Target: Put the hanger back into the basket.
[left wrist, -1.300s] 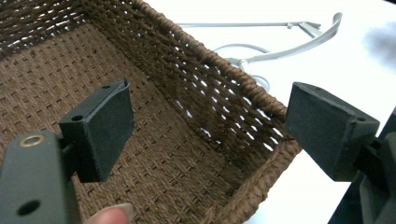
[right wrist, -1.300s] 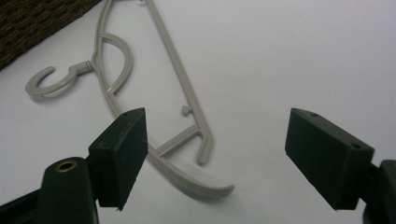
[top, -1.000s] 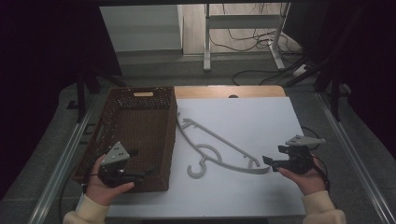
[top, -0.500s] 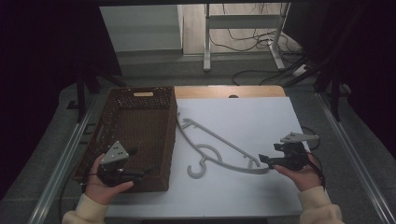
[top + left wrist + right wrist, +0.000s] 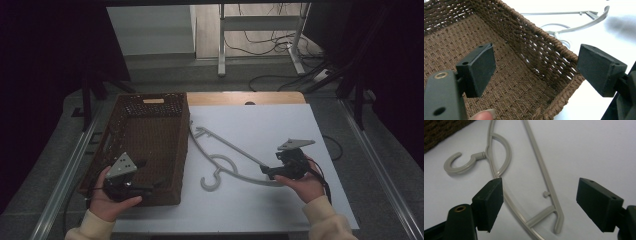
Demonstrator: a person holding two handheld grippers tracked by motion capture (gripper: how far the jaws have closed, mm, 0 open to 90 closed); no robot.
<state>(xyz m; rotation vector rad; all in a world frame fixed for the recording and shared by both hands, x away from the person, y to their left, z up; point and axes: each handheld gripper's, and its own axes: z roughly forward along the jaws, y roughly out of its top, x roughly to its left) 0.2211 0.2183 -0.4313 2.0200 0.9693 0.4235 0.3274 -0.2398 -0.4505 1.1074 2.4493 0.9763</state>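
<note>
My right gripper (image 5: 539, 205) is spread wide over the near end of the grey hanger (image 5: 227, 155), which lies flat on the white table (image 5: 300, 120) beside the wicker basket (image 5: 150, 135). I judge the thin bar could skid or pivot when pinched. My left gripper (image 5: 535, 72) hangs wide open at the basket's near corner.

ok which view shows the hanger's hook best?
Right gripper view: the hook lies close up and whole on the white table, ahead of the open right gripper. The high view shows the whole hanger, its hook small. The left gripper view catches part of it beyond the basket rim.
</note>
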